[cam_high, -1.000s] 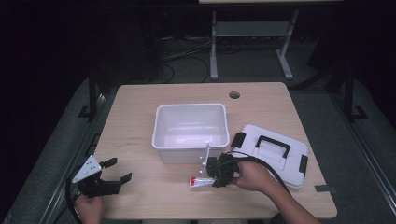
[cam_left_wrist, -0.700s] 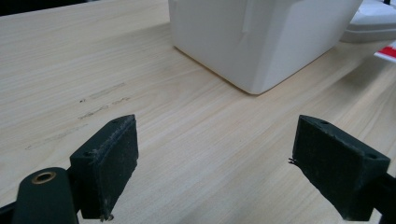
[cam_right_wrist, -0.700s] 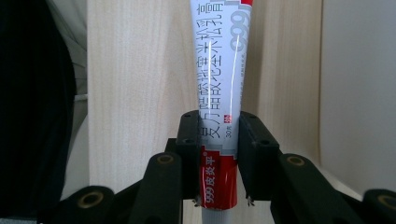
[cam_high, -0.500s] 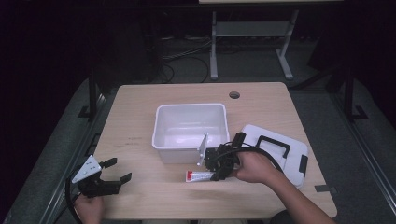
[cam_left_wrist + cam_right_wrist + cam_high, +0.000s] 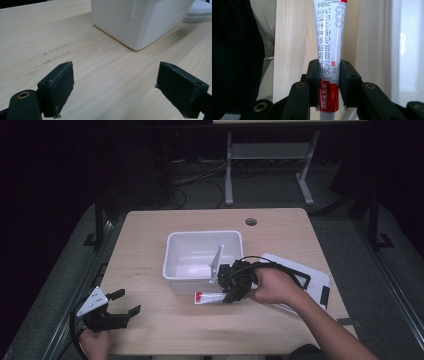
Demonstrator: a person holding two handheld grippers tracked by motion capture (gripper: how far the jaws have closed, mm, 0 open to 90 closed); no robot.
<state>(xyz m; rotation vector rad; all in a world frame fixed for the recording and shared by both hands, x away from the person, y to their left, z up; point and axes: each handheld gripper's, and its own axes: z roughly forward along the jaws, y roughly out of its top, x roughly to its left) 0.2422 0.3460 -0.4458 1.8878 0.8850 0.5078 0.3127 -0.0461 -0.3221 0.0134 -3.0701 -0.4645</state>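
Near the front wall of the white plastic tub (image 5: 202, 255), the right gripper (image 5: 233, 287) holds a red and white ointment tube (image 5: 210, 297). Its two black jaws press on the sides of the tube close to the red end. From the high view the tube sticks out to the left of the gripper, just in front of the tub and low over the wooden table (image 5: 150, 235).

Up close in the right gripper view, the ointment tube (image 5: 329, 57) has "999" in grey numbers on its white part. On the red band there is "999" again in white, with small Chinese letters next to it. More Chinese writing runs along the white part, and "30" is printed in tiny print near the jaws.

Far to the left, at the near corner of the table, the left gripper (image 5: 120, 310) rests with its jaws wide apart and nothing between them. In the left gripper view, the tub (image 5: 140, 20) stands farther off on the table.

A white lid with a black handle (image 5: 312, 282) lies to the right of the tub, behind the person's right hand (image 5: 272, 285).
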